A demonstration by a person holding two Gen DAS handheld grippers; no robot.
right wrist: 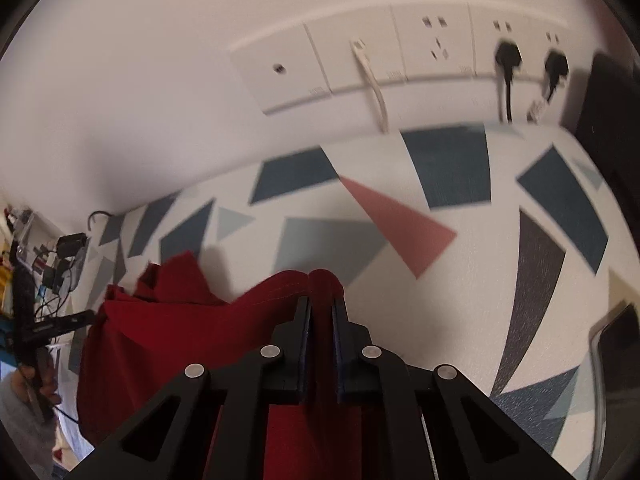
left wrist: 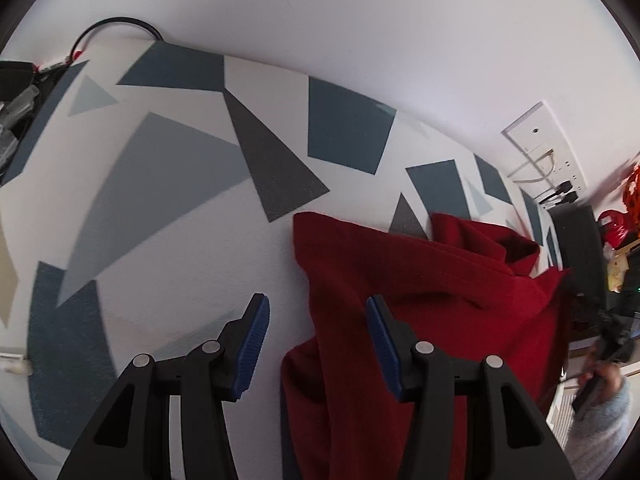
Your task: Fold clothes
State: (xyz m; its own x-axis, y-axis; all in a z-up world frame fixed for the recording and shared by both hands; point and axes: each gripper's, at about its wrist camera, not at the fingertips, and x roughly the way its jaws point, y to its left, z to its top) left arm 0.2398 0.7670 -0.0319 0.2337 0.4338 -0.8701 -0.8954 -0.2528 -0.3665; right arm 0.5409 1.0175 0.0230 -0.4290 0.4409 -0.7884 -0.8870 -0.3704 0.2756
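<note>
A dark red garment (left wrist: 440, 280) lies crumpled on a table covered with a white cloth printed with blue and grey shapes (left wrist: 160, 180). My left gripper (left wrist: 316, 316) hangs open over the garment's left edge. That edge lies below and between its blue pads (left wrist: 256, 320), which do not press on it. In the right wrist view my right gripper (right wrist: 321, 308) is shut on a fold of the red garment (right wrist: 160, 340). The pinched fold bulges out just past the fingertips, above the patterned table (right wrist: 460, 248).
A white wall with a row of sockets and plugs (right wrist: 400, 52) runs behind the table. Cables and small devices (left wrist: 24, 88) clutter the far left end. A dark box (right wrist: 612, 108) and a dark flat object (right wrist: 616, 340) sit at the right. A person's hand (left wrist: 600, 372) shows.
</note>
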